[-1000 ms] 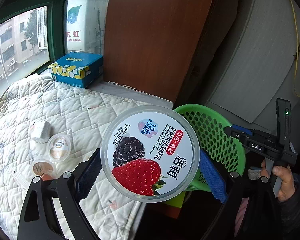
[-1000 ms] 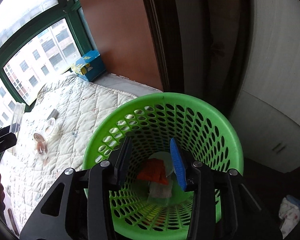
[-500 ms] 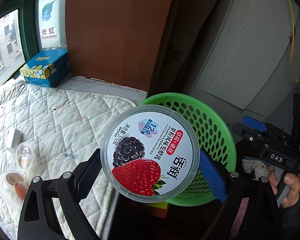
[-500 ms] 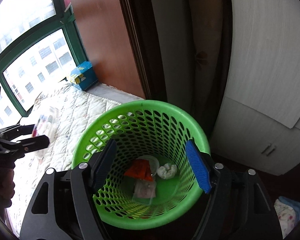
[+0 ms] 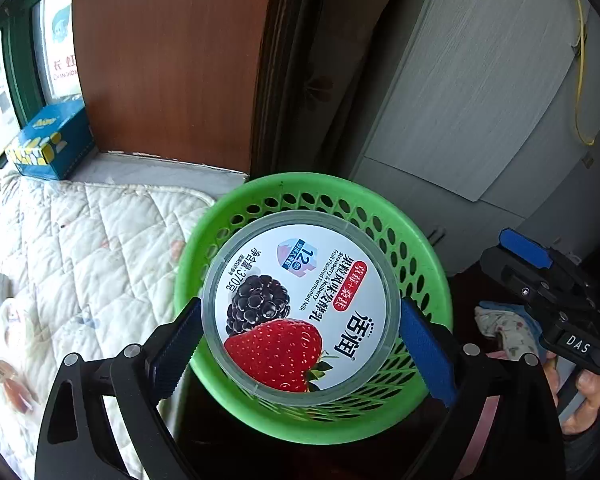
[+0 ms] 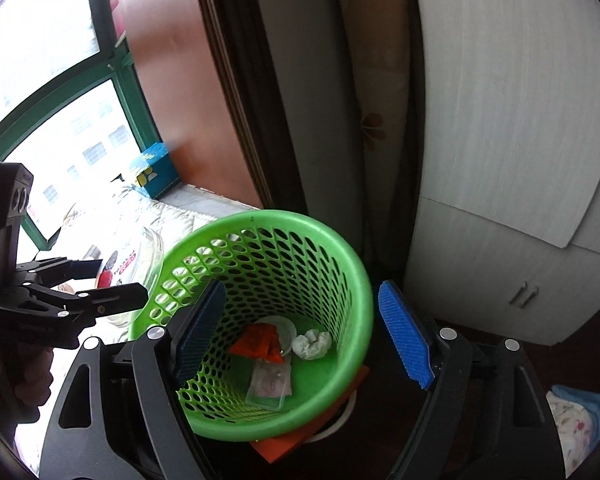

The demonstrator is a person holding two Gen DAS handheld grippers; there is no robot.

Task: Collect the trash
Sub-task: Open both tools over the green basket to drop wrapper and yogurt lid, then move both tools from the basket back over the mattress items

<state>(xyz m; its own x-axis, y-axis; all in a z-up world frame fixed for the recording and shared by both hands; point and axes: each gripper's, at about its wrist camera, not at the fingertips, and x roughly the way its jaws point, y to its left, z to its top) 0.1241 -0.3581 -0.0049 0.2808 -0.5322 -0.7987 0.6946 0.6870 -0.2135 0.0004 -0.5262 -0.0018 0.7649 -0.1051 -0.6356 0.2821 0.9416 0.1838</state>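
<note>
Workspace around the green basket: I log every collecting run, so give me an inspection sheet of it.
Surface: white quilted pad, stained.
Job's things: yogurt tub held over green basket; red wrapper, tissue ball and clear packet lie inside.
Clutter: small cups on pad; blue box on sill.
Grippers: left gripper shut on tub; right gripper opening, nothing between fingers.
Cables: yellow cord on wall.
Surroundings: window, brown panel, white cabinet.
</note>
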